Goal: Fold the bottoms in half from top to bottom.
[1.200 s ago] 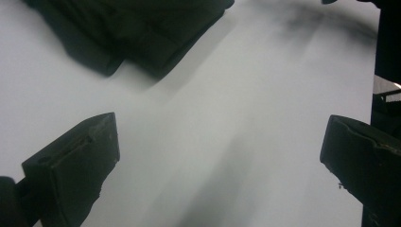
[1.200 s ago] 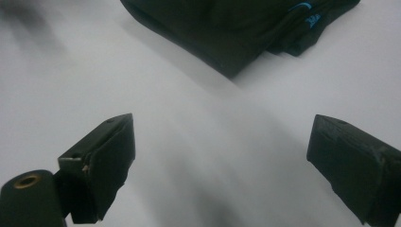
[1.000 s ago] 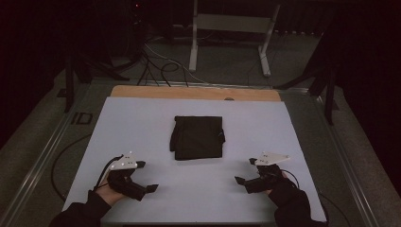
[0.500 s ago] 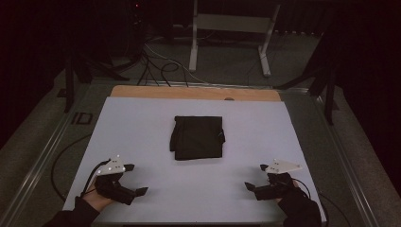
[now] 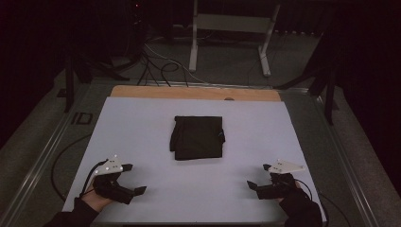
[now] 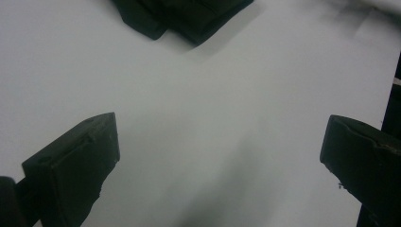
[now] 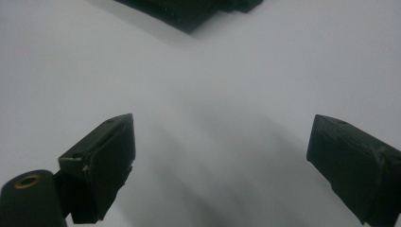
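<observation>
Readable writing: only the letters "ID" [image 5: 81, 117], marked on the grey floor strip beside the left edge of the table, far ahead of the left gripper [image 5: 137, 191] and a little to its left. No brand or label legible on the folded black cloth [image 5: 197, 137] or on the grippers.

Folded black cloth lying flat on the white table cover [image 5: 142, 123], about in the middle, well apart from both grippers. Seen from the left gripper: ahead and to the right. Seen from the right gripper [image 5: 251, 185]: ahead and to the left. In the left gripper view, a corner of the cloth [image 6: 182, 16] at the top edge, far beyond the jaws, with bare white cover between. In the right gripper view, the cloth [image 7: 189, 12] again at the top edge, beyond the jaws, not touched.

Left gripper [image 6: 217, 156]: jaws wide apart, nothing between them except white cover. Right gripper [image 7: 220, 156]: jaws also wide apart, holding nothing. Both low over the near part of the table, near its front corners, each held by a hand in a dark sleeve, tips turned inward toward each other. Grey three-cornered plate on top of each, light against the dark hands.

Behind the table, beyond the wooden edge [image 5: 194, 92]: a white metal frame [image 5: 231, 33] and loose cables [image 5: 161, 71] on the dark floor, far from both grippers.
</observation>
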Demonstrator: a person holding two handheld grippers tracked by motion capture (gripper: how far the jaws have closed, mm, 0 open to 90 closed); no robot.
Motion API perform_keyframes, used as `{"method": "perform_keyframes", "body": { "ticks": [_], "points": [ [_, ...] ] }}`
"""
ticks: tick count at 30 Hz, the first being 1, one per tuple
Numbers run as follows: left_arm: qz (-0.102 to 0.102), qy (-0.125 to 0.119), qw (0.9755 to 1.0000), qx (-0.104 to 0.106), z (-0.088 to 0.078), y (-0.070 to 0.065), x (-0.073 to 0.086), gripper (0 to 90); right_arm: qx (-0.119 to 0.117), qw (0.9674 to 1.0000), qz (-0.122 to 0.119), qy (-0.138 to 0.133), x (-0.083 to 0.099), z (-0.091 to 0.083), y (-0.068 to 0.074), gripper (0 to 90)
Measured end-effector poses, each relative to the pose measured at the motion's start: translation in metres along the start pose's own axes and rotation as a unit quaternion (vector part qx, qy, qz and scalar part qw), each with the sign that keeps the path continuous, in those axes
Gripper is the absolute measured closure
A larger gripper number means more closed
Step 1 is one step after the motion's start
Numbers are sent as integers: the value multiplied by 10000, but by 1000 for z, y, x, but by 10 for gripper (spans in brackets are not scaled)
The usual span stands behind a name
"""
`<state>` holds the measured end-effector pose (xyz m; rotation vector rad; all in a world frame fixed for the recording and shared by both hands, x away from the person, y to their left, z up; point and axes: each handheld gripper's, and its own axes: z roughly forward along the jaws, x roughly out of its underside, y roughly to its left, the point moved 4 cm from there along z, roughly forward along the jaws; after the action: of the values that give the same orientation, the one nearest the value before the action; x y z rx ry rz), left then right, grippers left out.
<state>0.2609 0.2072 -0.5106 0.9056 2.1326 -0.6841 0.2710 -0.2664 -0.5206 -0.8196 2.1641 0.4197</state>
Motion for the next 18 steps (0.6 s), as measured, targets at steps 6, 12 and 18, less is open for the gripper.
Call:
{"method": "perform_keyframes", "body": {
  "ticks": [6,12,18],
  "points": [
    [-29,-114,9999,-103,-1,0,-1,0,-7,10000,15,-37,-2,3,1,87],
    [-10,-134,9999,-107,1,-2,-2,0,12,10000,18,-39,-2,3,1,87],
    [-1,-101,9999,-90,2,-2,-1,0,-4,10000,5,-65,-1,3,0,87]
  ]
}}
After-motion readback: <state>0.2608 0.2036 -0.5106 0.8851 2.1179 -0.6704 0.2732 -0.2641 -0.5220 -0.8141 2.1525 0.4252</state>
